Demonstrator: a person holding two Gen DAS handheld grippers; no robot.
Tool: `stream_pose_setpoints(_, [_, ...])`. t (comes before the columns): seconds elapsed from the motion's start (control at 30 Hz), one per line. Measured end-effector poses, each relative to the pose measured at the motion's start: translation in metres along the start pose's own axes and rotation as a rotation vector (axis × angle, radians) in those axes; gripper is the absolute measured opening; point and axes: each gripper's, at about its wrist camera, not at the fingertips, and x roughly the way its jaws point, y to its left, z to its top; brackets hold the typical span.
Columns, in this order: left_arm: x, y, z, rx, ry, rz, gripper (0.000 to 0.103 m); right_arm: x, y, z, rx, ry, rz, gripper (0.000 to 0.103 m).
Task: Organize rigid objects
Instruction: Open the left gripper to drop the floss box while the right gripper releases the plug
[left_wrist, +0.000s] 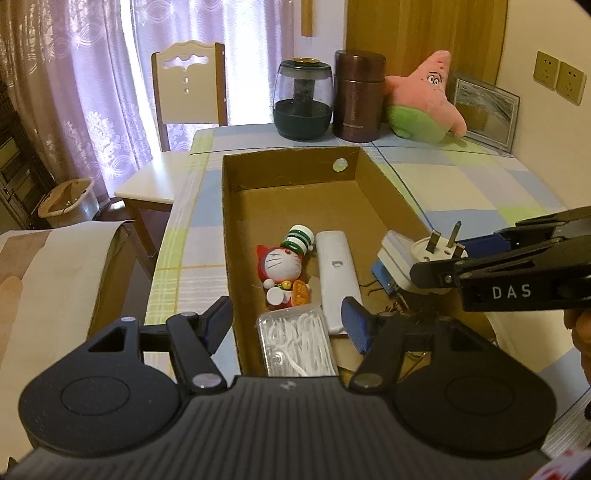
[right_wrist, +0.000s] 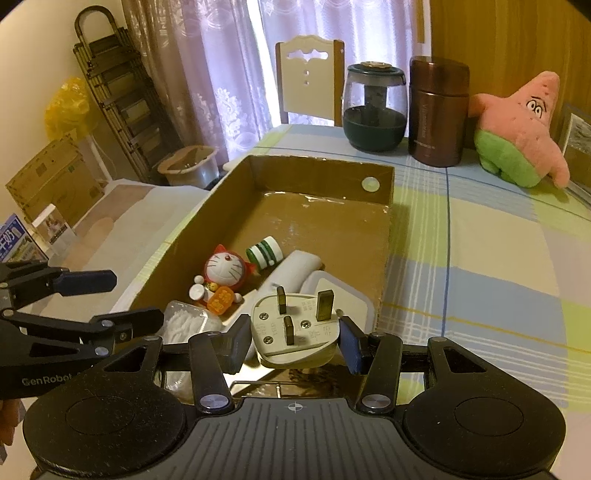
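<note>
floss pick box (left_wrist: 297, 343) near end hidden behind gripper body, plug (right_wrist: 295, 326) underside unseen

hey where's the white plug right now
The white plug is held between the pads of the right gripper, prongs up, over the near right corner of the cardboard box. In the left wrist view it sits at right, beside the white remote.

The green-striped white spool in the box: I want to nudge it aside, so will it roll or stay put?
The spool lies on its side, so it would probably roll along the cardboard box floor. It looks hard and small, likely light. The cat figurine close beside it might stop it on that side.
</note>
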Motion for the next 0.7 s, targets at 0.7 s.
stream_pose_setpoints(0.7, [-0.003, 0.002, -0.005, -0.019, -0.008, 0.001, 0.061, 0.001, 0.000, 0.012, 0.087, -0.049, 0.062, 0.048])
